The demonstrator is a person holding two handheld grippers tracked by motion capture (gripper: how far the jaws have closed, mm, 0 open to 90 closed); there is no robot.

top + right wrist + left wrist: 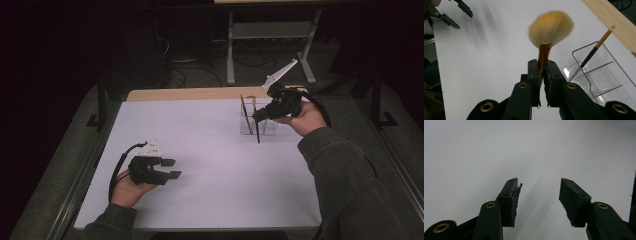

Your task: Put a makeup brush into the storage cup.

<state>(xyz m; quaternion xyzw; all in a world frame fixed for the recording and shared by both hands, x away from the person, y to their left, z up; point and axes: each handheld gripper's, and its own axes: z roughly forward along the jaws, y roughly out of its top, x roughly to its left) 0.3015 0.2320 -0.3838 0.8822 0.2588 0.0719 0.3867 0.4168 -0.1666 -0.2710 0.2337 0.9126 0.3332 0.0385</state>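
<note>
My right gripper (259, 115) is shut on a makeup brush (551, 27) at its copper ferrule, held above the far right of the table. The tan fan of bristles spreads out beyond the jaws, and the dark handle (257, 134) hangs down in front of a clear plastic organizer (268, 128). A second thin brush (596, 48) with a dark stem and tan end leans inside the organizer (599, 75). My left gripper (172, 168) hovers low over the near left of the white table, open, with nothing between its jaws (539, 192).
The white tabletop (210, 165) stretches between the two grippers. A wooden strip (190, 93) runs along its far edge. Beyond it stand a grey metal frame (270, 30) and cables on the dark floor. The left gripper (451, 12) shows far off in the right gripper view.
</note>
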